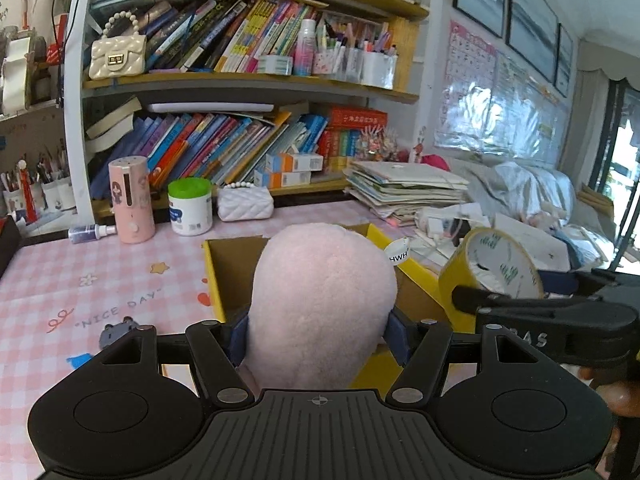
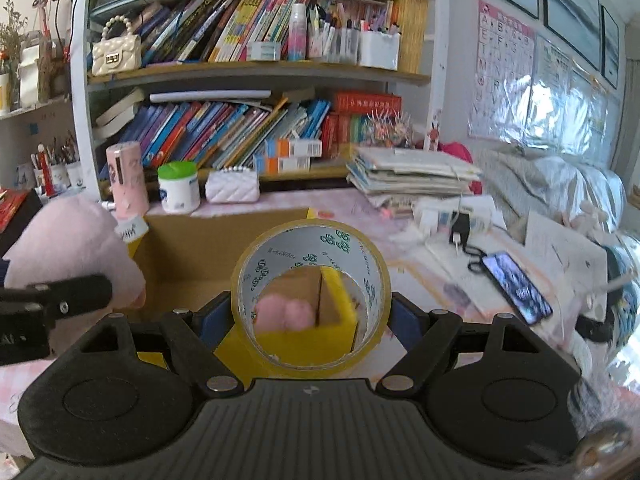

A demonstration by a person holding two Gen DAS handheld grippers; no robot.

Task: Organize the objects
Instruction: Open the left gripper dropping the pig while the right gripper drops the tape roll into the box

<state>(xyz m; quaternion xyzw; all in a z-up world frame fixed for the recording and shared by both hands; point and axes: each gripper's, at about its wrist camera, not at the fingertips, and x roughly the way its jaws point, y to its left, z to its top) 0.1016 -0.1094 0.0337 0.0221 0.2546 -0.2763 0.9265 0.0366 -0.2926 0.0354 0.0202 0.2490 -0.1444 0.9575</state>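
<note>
My left gripper [image 1: 318,332] is shut on a pink plush toy [image 1: 320,300] and holds it over the open yellow cardboard box [image 1: 228,276]. My right gripper [image 2: 312,314] is shut on a roll of yellow tape [image 2: 312,296], held upright above the box's right part [image 2: 340,304]. The tape also shows in the left wrist view [image 1: 492,268] at the right, with the right gripper's fingers [image 1: 520,304] on it. The plush also shows in the right wrist view [image 2: 76,248] at the left. A pink plush part [image 2: 284,312] shows through the tape's hole.
On the pink checked desk [image 1: 80,292] stand a pink cylinder [image 1: 132,200], a green-lidded jar [image 1: 190,206], a white quilted purse [image 1: 246,202] and a small spray bottle [image 1: 92,232]. Paper stack [image 1: 404,188], chargers [image 2: 448,220] and a phone [image 2: 518,288] lie right. Bookshelves stand behind.
</note>
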